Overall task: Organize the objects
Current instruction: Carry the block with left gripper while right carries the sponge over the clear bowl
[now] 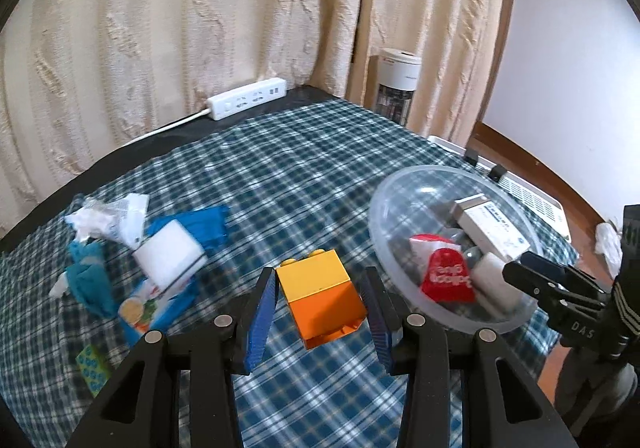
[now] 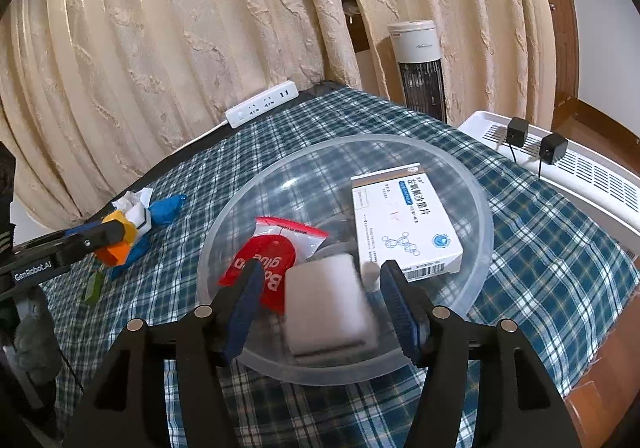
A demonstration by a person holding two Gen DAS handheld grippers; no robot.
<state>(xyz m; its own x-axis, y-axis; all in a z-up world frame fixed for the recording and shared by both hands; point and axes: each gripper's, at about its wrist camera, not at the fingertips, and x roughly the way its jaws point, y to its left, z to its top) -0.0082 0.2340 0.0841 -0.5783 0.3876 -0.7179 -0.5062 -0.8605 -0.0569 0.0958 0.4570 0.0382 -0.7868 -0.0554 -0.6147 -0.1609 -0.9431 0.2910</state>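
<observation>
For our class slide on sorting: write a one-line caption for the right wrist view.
Right tool open over a white sponge block in the clear bowl.

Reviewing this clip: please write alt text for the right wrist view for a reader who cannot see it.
The right gripper hangs open over a clear plastic bowl, a blurred white sponge block between its fingers. The bowl, on a plaid cloth, also holds a medicine box and a red glue packet.

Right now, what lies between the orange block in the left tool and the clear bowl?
Only bare plaid cloth; the left wrist view shows nothing between the orange block and the clear bowl.
</observation>
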